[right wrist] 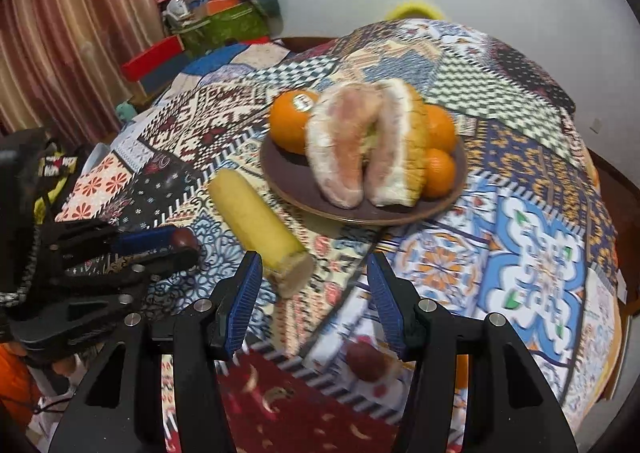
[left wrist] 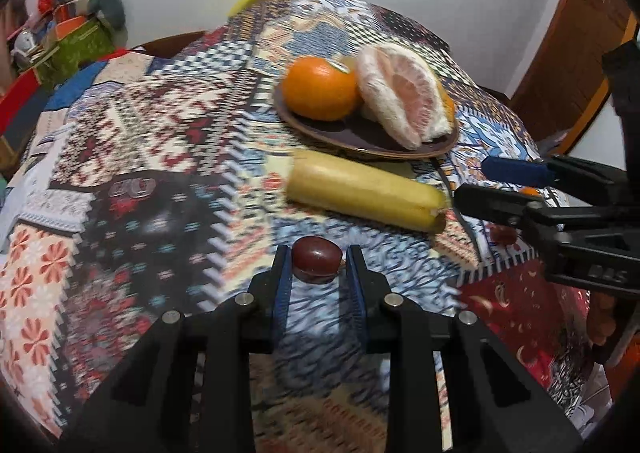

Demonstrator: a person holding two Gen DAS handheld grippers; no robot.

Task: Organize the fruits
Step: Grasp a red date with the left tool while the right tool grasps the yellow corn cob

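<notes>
My left gripper (left wrist: 317, 261) is shut on a small dark red fruit (left wrist: 317, 259), held above the patterned tablecloth; it also shows in the right wrist view (right wrist: 185, 239). A cut banana piece (left wrist: 366, 191) lies in front of a brown plate (left wrist: 360, 139) holding an orange (left wrist: 320, 89) and peeled pomelo pieces (left wrist: 404, 93). In the right wrist view the plate (right wrist: 288, 177) holds oranges (right wrist: 290, 121) and pomelo (right wrist: 360, 149); the banana (right wrist: 262, 225) ends near my open, empty right gripper (right wrist: 314, 267). Another dark red fruit (right wrist: 368, 363) lies below it.
The round table is covered by a patchwork cloth (left wrist: 160, 133). Boxes and clutter (right wrist: 216, 17) stand at the far left beside a curtain (right wrist: 60, 33). A wooden door (left wrist: 572, 53) is at the right. A yellow object (right wrist: 414, 9) sits behind the table's far edge.
</notes>
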